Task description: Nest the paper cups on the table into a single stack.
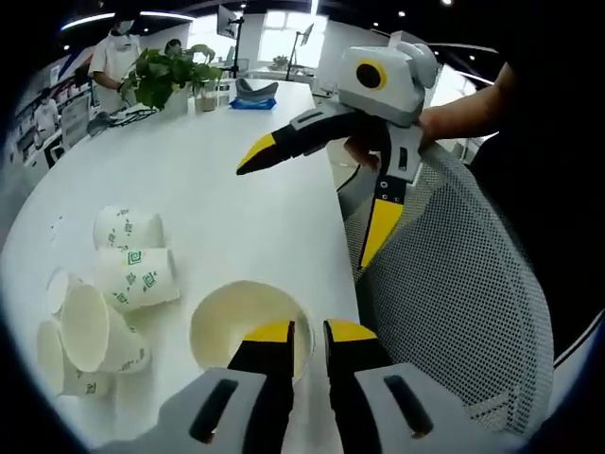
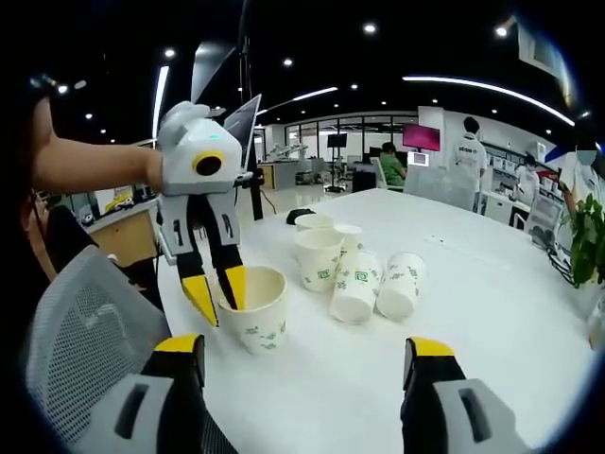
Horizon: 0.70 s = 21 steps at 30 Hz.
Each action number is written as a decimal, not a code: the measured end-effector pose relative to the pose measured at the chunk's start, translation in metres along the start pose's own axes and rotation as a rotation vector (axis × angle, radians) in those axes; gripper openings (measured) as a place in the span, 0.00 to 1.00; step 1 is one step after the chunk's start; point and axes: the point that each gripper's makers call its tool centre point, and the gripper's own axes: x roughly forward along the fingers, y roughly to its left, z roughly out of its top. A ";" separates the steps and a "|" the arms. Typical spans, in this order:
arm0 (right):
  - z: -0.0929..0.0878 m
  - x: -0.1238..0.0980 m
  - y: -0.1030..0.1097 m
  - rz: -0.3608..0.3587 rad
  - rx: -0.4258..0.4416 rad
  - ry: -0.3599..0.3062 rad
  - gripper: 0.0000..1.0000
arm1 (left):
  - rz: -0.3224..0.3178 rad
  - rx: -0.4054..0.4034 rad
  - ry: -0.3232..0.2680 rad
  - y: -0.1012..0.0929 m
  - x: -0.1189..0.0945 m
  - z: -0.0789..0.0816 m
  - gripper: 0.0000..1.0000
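Left tongs [image 2: 219,295] pinch the cup [image 2: 253,310] rim, right tongs [image 2: 307,364] gape open; flimsy paper, so grip lightly at the rim.

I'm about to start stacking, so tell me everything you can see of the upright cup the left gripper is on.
The upright paper cup is white with small green printed marks, mouth open upward and empty inside as far as shown. It stands on the white table near the edge by the mesh chair, apart from the other cups. The left gripper straddles its near rim, one yellow tip inside, one outside. In the left gripper view the rim sits at those jaws.
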 end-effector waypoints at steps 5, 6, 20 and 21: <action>0.001 0.000 0.000 0.001 0.002 -0.002 0.87 | 0.005 0.008 -0.009 -0.001 -0.005 0.002 0.11; 0.001 0.000 0.000 0.001 0.003 -0.003 0.87 | 0.006 0.008 -0.009 -0.001 -0.007 0.002 0.12; 0.003 -0.001 0.000 -0.001 0.007 -0.009 0.87 | 0.046 -0.003 -0.104 0.002 -0.033 0.021 0.13; 0.003 -0.001 0.000 -0.002 0.007 -0.010 0.87 | 0.052 -0.003 -0.109 0.003 -0.035 0.022 0.14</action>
